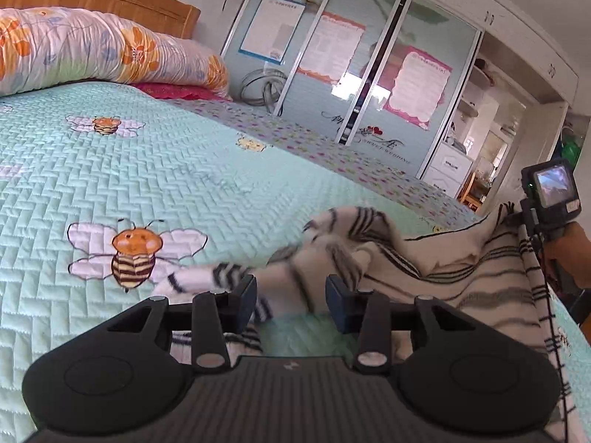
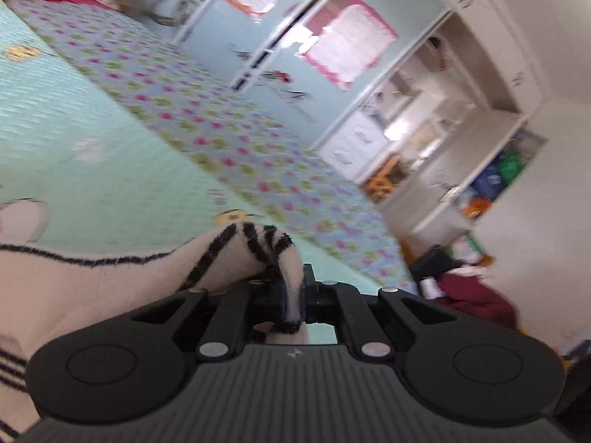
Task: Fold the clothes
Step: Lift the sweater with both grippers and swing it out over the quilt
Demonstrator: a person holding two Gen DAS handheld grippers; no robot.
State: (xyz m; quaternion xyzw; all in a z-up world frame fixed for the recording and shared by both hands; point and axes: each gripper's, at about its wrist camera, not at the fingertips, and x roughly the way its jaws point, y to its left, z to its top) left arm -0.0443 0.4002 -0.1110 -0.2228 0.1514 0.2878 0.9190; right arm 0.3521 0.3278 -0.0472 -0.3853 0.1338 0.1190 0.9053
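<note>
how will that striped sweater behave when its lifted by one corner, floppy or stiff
Probably very floppy: the striped sweater sags in folds from where the right gripper pinches it. Its fuzzy knit looks grippy rather than slippery, so it likely stays clamped. The loose part ahead of the open left gripper will likely trail across the quilt.

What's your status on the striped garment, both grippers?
Left gripper open, nothing pinched. Right gripper shut on striped garment, edge lifted off the bed. Loose sleeve blurred, trailing ahead of left jaws. Nothing blocking.

White black-striped garment [image 1: 461, 269]; mint bee-patterned bedspread [image 1: 147, 170].
</note>
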